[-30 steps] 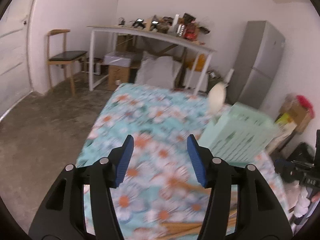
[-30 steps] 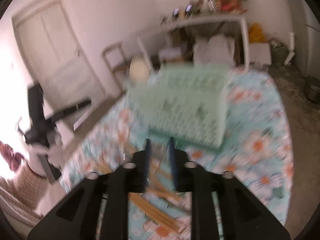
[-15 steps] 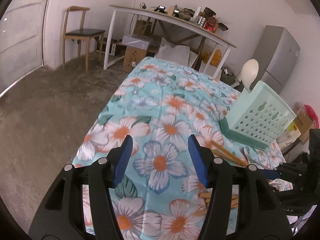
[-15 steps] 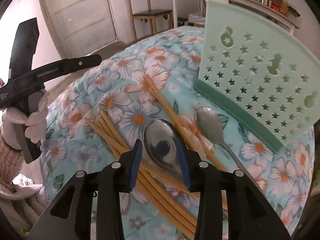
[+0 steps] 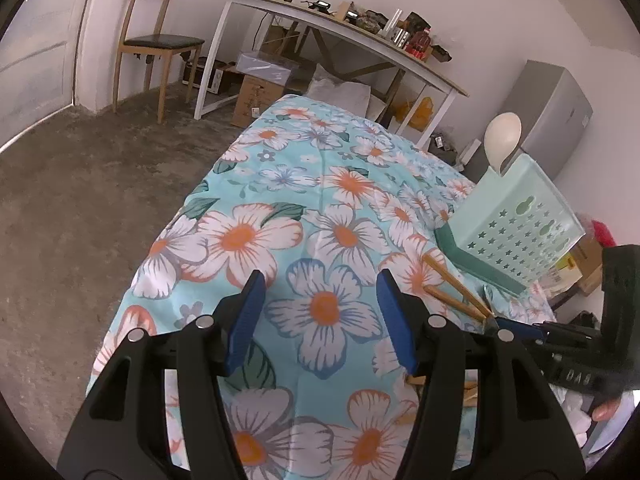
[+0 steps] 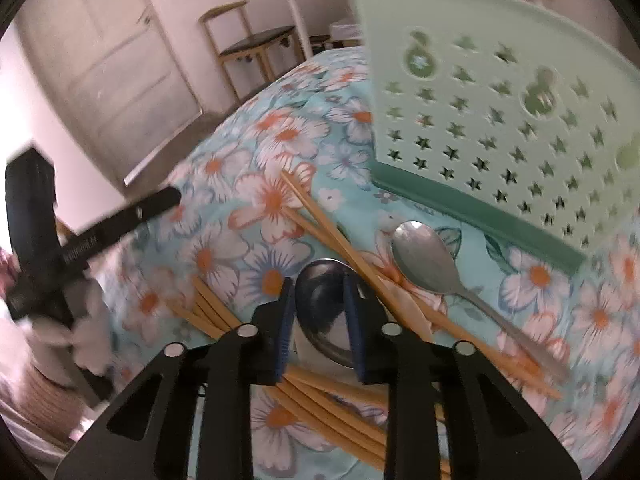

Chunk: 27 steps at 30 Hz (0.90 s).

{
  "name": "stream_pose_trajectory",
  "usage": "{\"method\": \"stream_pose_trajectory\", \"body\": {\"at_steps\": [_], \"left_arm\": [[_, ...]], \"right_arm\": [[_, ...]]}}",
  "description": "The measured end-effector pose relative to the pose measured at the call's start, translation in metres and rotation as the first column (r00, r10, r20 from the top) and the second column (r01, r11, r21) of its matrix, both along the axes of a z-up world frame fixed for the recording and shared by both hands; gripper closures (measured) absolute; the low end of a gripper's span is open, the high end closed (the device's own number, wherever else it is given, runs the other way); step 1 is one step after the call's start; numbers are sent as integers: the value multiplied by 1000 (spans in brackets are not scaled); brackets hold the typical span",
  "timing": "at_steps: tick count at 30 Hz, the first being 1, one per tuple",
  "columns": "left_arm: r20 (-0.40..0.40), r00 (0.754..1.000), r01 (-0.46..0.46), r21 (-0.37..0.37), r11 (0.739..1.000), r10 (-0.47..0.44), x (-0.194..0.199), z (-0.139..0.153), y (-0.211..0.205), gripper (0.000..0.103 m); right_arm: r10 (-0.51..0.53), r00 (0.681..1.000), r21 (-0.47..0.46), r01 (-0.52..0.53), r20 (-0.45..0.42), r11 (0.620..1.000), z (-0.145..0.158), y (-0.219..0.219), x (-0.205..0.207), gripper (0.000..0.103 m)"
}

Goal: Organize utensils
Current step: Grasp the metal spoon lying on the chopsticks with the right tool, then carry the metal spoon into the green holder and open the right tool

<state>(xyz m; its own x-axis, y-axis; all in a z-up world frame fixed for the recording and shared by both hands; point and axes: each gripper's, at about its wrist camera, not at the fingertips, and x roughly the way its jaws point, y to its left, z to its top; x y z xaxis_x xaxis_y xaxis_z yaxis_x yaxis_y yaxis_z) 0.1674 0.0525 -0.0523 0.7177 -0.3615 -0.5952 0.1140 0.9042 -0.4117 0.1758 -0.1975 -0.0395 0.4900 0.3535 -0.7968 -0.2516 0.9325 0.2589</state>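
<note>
On the floral tablecloth by the mint utensil basket | right gripper fingers clamped around large metal spoon bowl, lying on wooden chopsticks | second spoon beside, near basket's base | left gripper spread wide, holding nothing, above the cloth's near edge.

Two metal spoons lie bowl-up on wooden chopsticks scattered beside the upright mint star-holed holder; a white spoon stands inside.
</note>
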Motion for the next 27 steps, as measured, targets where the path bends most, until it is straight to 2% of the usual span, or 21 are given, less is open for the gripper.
{"method": "stream_pose_trajectory", "body": {"at_steps": [4,9,15,21,24,27], "left_arm": [[3,1000,1,-30,1000,-1,-1,-1,4,48],[6,1000,2,-60,998,-2,-1,-3,7,48],[5,1000,1,-76,997,-1,0,-4,10,48],[0,1000,-6,-73,997,6,0,-5,10,48],[-1,1000,-12,-67,998,12,0,-5,9,48],[-1,1000,-15,-48,999,15,0,-5,5,48]], "right_arm": [[-40,999,36,39,16,999,12,-5,-3,98],[-82,995,71,77,59,994,31,-11,-10,100],[-165,974,108,149,154,983,71,-34,-31,100],[-256,923,165,216,288,962,126,-70,-59,100],[-280,887,197,220,368,955,157,-83,-66,100],[-283,836,224,197,471,955,195,-92,-63,100]]}}
